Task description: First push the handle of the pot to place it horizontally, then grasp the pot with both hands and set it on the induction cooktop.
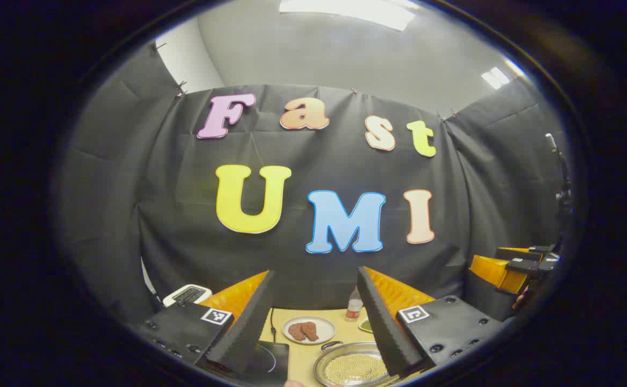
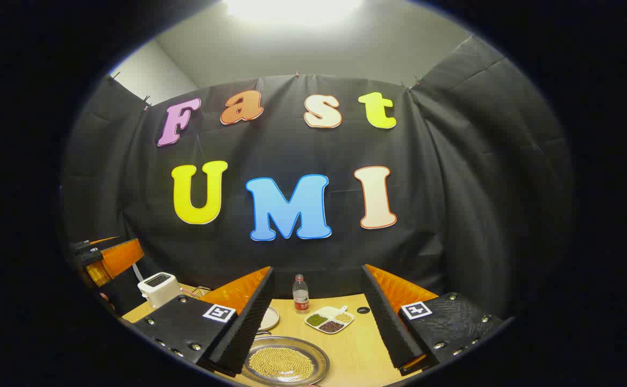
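While both grippers are held high above the light wooden bench (image 2: 356, 349), each has its two fingers spread wide with nothing between them. In the left gripper view, the left gripper (image 1: 316, 322) frames a shallow round metal pot (image 1: 352, 366) filled with small yellow beans, its thin dark handle (image 1: 331, 344) arching at the far rim. Just to the pot's left lies the flat black induction cooktop (image 1: 270, 359), apart from the pot. Beyond them sit a white plate with two brown pieces of meat (image 1: 308, 329) and a small clear bottle with a red label (image 1: 354, 305), and a white appliance (image 1: 187, 294) stands at the far left. The right gripper (image 1: 512, 269) appears off at the right edge. In the right gripper view, the right gripper (image 2: 319, 322) is above the same pot (image 2: 285, 367), with a white divided dish of assorted beans (image 2: 329, 319) and the bottle (image 2: 301, 294) behind it, and a white toaster (image 2: 158, 287) at the left, near the left gripper (image 2: 106, 258).
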Motion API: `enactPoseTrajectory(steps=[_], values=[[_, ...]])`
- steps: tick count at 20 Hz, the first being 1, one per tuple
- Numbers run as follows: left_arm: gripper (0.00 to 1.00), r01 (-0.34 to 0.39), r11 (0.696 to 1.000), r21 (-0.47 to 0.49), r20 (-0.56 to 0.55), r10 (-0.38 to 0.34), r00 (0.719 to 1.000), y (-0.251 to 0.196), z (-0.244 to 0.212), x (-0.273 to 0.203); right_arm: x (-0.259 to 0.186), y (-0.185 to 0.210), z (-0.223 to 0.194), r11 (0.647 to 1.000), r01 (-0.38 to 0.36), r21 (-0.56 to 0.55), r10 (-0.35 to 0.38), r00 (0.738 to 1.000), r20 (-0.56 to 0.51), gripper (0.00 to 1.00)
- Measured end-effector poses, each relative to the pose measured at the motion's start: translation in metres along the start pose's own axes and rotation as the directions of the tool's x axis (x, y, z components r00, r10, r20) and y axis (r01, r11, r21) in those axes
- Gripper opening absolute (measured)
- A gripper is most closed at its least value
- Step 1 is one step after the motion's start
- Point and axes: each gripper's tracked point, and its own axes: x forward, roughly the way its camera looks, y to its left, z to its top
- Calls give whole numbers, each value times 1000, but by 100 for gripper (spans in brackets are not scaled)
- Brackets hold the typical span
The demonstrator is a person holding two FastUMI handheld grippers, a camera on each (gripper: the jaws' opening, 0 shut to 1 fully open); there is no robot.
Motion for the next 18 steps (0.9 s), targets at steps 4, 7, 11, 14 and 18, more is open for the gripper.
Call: enactPoseTrajectory(steps=[4, 7, 11, 14, 18], values=[[99, -20, 1000, 10, 1, 20, 1000, 12, 0, 7, 11, 6, -2, 1000, -2, 7, 2, 1000, -4, 96], [99, -42, 999, 13, 4, 42, 999, 19, 0, 9, 17, 11, -5, 1000, -17, 17, 17, 1000, -12, 96], [97, -39, 999, 26, -4, 39, 999, 20, -4, 14, 20, 12, -13, 999, -27, 18, 27, 999, -31, 96], [95, -29, 999, 28, -9, 29, 1000, 17, -8, 17, 21, 13, -25, 999, -32, 18, 33, 998, -59, 96], [97, -20, 998, 51, -12, 21, 1000, 16, -14, 19, 21, 18, -49, 998, -67, 20, 68, 992, -110, 96]])
